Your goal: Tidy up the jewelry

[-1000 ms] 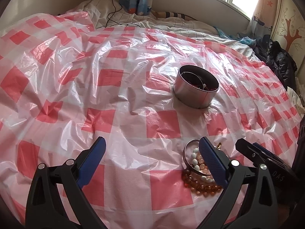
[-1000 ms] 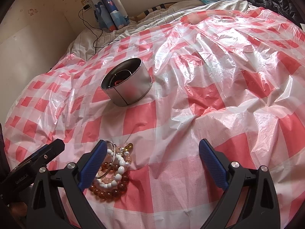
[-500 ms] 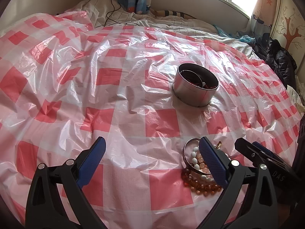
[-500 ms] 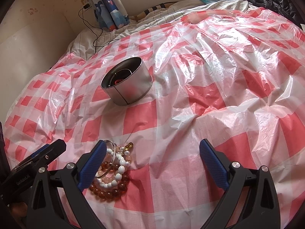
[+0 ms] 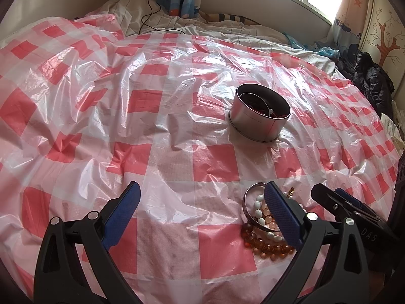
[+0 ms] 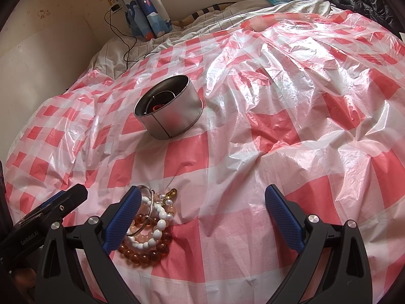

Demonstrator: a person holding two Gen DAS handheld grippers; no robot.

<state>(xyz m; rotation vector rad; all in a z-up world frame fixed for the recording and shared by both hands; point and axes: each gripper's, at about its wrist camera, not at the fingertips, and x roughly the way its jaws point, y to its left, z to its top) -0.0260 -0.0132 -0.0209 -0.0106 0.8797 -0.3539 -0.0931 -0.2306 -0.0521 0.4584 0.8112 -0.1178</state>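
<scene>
Crinkled red-and-white checked plastic sheeting (image 5: 177,131) covers a bed and serves as the work surface. On it, close to the near edge, lies a heap of jewelry: amber bead bracelet (image 6: 141,254), white bead bracelet (image 6: 159,224), a pale pink bead strand (image 5: 268,219) and a thin silver bangle (image 5: 246,197) tilted up over the beads. A small gold-coloured piece (image 6: 172,192) sits at the far edge of the heap.

Left gripper (image 5: 202,215) hovers low over the sheeting with its blue-padded fingers spread wide and nothing between them; its right finger (image 5: 281,212) stands in front of the heap. Right gripper (image 6: 202,217) is likewise spread wide and empty, its left finger (image 6: 124,217) just beside the bracelets, partly hiding them. Each gripper's tip shows at the edge of the other's view, so the two sit close together with the heap between them.

Farther out on the sheeting stands a round metal tin (image 5: 259,116), open at the top, with dark red beads and a thin wire loop visible inside; it is well apart from the heap. Beyond the plastic lie a white striped bedsheet (image 5: 177,20), a black cable (image 6: 126,43), a blue cartoon-print curtain (image 6: 146,7) and dark clothing (image 5: 369,81).
</scene>
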